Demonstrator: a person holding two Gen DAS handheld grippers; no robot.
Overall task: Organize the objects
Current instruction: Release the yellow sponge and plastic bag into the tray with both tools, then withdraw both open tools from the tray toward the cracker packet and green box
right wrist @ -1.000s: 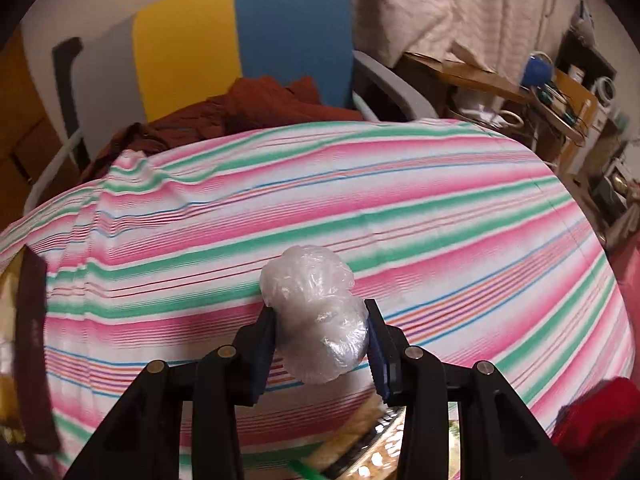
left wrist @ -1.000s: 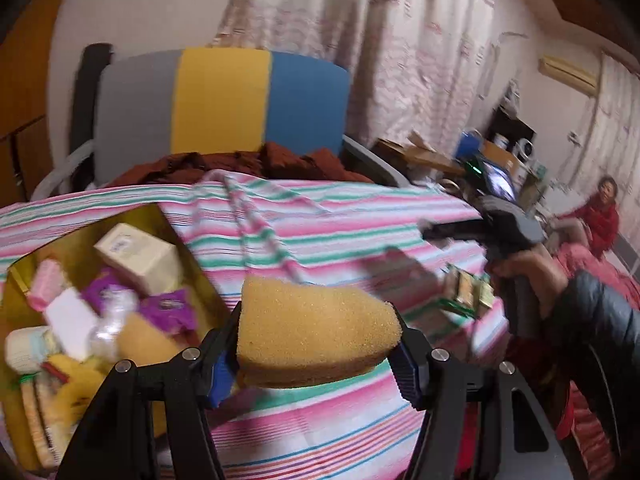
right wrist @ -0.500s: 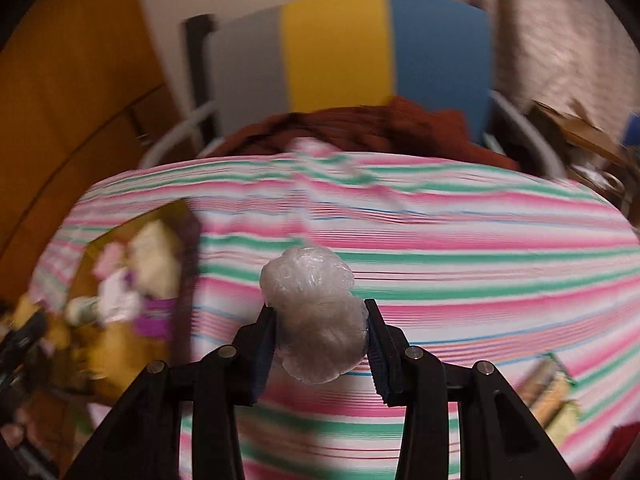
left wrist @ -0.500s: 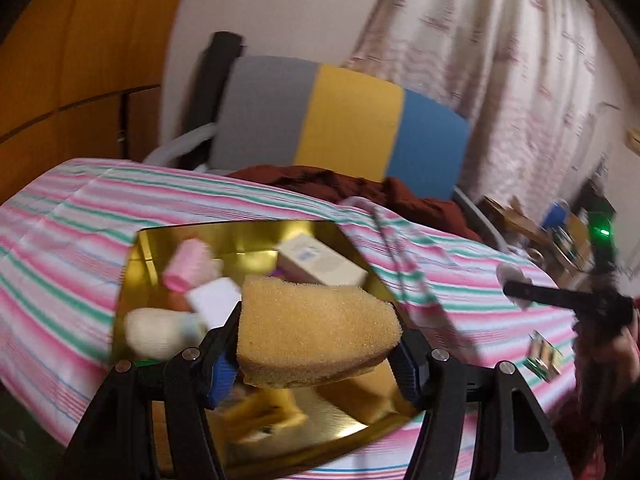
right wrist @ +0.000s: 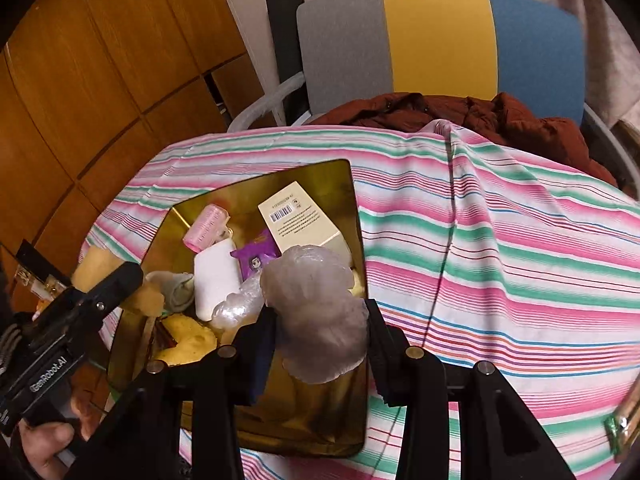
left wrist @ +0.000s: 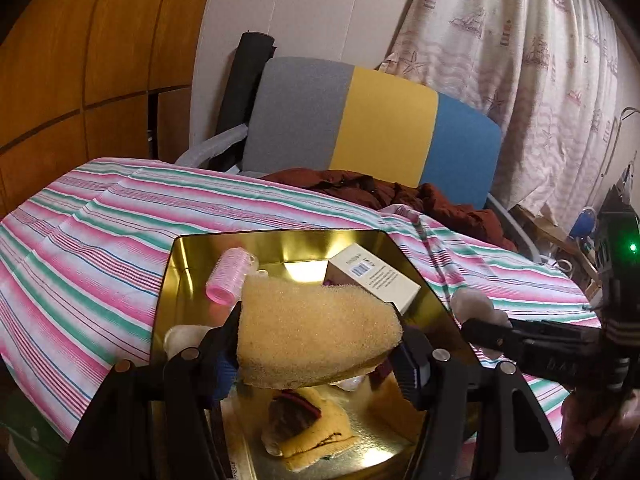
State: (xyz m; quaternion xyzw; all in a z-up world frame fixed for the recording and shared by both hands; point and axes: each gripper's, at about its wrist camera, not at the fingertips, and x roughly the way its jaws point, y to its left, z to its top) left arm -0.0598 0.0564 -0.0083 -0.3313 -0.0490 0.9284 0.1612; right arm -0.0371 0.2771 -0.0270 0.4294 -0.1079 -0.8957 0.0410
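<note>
The table in front of me is covered with a cloth with pink, green and white stripes (right wrist: 500, 240). Behind it stands a chair with a grey, yellow and blue backrest (left wrist: 360, 120), and a dark red jacket (right wrist: 460, 112) lies on its seat. On the left there is a wall of brown wooden panels (left wrist: 80, 60), and on the right a pale curtain with printed ships and starfish (left wrist: 520, 60).

On the cloth sits a shiny golden metal tin (right wrist: 352, 184), rectangular and open on top. Inside it I see a pink hair roller (right wrist: 206, 226), a cream cardboard box with a barcode (right wrist: 298, 216), a small purple packet (right wrist: 258, 254), a white flat bar (right wrist: 214, 280) and some yellow soft pieces near the front edge.

My left gripper (left wrist: 316, 344) is pressed from both sides on a yellow-beige porous sponge with a rounded tip (left wrist: 316, 336). The sponge is in the air over the tin, above its near half. My right gripper (right wrist: 320, 340) is closed around a crumpled ball of clear plastic film (right wrist: 316, 312), and this ball is also above the tin, at its right near corner. In the left wrist view the right tool comes in from the right with the ball at its tip, just beside the tin's right edge. The two grippers are near each other but not touching.
</note>
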